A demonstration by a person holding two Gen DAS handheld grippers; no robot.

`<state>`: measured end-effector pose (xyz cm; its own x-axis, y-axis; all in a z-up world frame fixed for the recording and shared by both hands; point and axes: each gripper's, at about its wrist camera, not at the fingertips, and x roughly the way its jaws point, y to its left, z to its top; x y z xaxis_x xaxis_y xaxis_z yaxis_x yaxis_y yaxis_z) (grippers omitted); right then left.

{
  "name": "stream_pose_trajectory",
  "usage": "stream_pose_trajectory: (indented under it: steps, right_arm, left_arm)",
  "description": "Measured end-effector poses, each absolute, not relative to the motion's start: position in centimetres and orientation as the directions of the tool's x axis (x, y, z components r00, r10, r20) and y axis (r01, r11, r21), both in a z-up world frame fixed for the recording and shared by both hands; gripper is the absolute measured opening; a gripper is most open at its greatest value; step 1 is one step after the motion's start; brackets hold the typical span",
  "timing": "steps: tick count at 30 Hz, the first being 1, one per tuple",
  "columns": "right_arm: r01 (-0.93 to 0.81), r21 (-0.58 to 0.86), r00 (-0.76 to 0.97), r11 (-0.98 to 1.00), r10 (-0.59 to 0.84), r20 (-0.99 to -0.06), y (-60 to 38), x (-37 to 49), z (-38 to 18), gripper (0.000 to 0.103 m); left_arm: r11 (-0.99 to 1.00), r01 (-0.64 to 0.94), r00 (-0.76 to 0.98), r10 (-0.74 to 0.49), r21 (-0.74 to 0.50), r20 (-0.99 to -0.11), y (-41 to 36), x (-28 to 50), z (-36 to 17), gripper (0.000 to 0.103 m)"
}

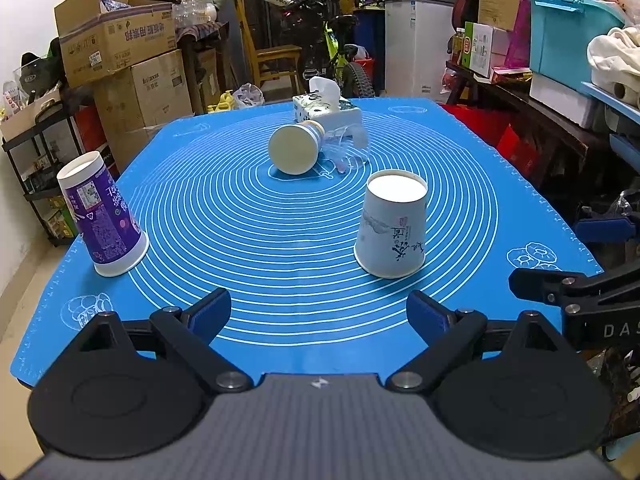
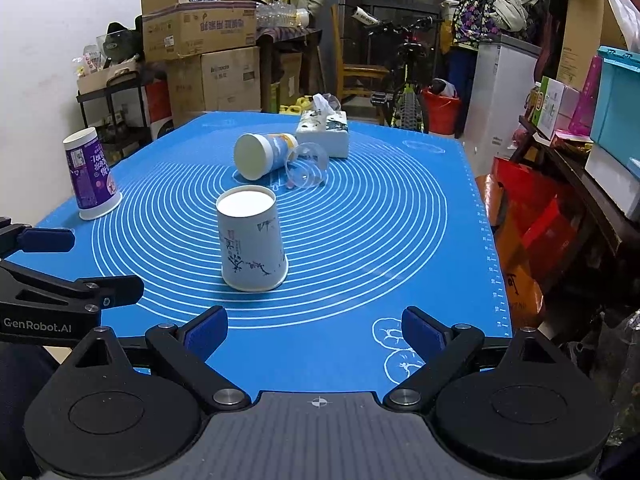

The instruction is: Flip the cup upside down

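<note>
On the blue mat (image 1: 248,248): white ink-print cup (image 1: 390,226) upside down, mouth flat on the rings, nearest the grippers; purple cup (image 1: 102,216) likewise inverted, well apart near the mat's left edge. Farther back, a yellow-and-blue cup (image 1: 296,148) on its side, base toward the cameras, touching a toppled clear plastic cup (image 2: 306,166), tissue box (image 1: 326,110) just behind. Left gripper (image 1: 319,314) and right gripper (image 2: 315,330) both spread wide, holding nothing, low over the near edge.

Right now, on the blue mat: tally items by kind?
Paper cups: 3 (purple cup, white ink-print cup, both upside down; yellow-blue cup on its side)
Clear plastic cup: 1, on its side
Tissue box: 1
Total: 5
</note>
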<state>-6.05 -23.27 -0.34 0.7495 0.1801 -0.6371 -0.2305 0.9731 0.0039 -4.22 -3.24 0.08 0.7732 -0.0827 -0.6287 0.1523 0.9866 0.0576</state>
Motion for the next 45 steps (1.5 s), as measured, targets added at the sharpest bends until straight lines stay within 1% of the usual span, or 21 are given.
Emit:
stream_pose_trajectory:
  steps: [45]
  right_arm:
    - [-0.226, 0.024, 0.74, 0.974, 0.188, -0.646, -23.97, -5.62, -1.01, 0.094]
  left_arm:
    - [0.983, 0.163, 0.766, -0.073, 0.083, -0.639, -4.15, -4.08, -0.43, 0.094]
